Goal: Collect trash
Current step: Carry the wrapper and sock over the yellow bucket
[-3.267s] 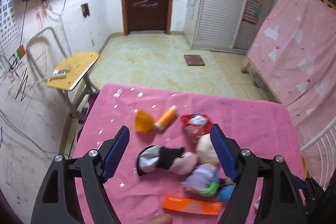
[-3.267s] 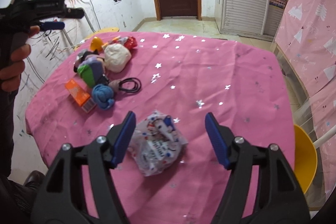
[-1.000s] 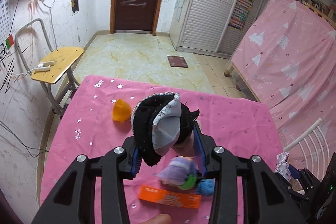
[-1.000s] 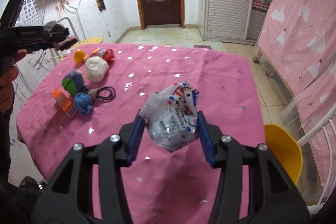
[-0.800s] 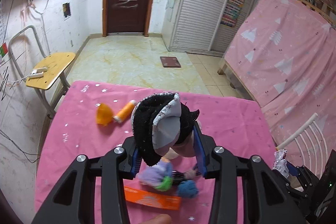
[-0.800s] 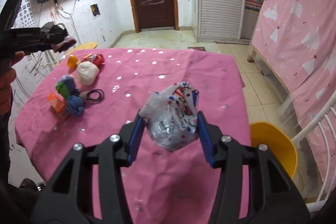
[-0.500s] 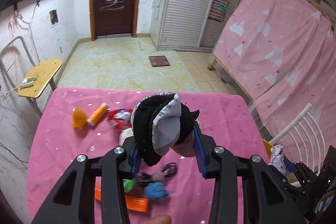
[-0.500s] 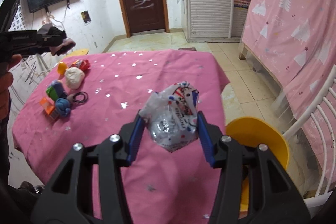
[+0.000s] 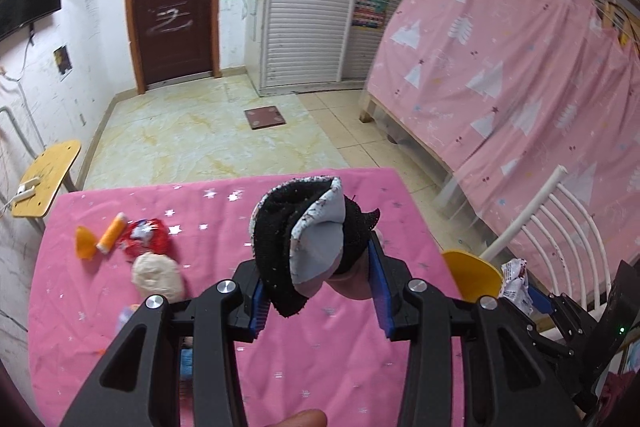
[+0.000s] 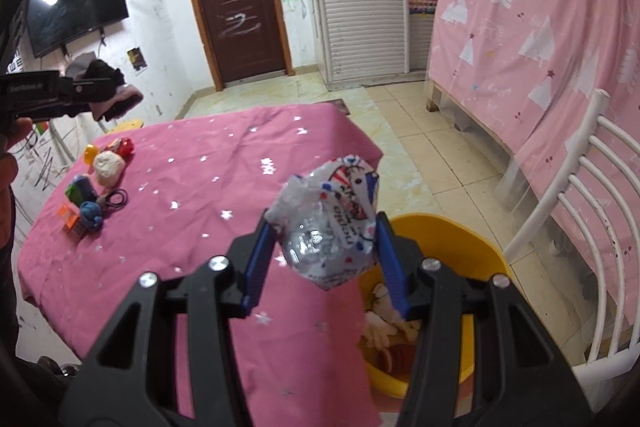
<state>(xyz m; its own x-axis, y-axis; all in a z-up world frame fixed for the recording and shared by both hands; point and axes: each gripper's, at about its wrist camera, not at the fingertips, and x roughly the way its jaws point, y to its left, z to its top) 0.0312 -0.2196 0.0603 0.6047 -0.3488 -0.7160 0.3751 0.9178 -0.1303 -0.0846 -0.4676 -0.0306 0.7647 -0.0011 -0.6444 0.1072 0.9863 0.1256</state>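
Note:
My left gripper (image 9: 318, 287) is shut on a black and grey sock bundle (image 9: 306, 231), held above the pink table (image 9: 224, 211). My right gripper (image 10: 326, 251) is shut on a crumpled white snack bag (image 10: 328, 223), held at the table's right edge, just left of and above the yellow bin (image 10: 440, 231). The bin holds some trash (image 10: 390, 331). In the left wrist view the bin (image 9: 472, 273) shows past the table's right edge, with the right gripper and its bag (image 9: 514, 277) beside it.
Left on the table lie an orange cap (image 9: 84, 243), an orange tube (image 9: 112, 233), a red wrapper (image 9: 146, 233), a cream ball (image 9: 156, 275), a blue ball (image 10: 90, 213) and a black ring (image 10: 116, 197). A white chair (image 10: 580, 211) stands beside the bin.
Both grippers have swung right with their loads. The right gripper's bag went from over the table to beside the bin; the bin's inside has come into view.

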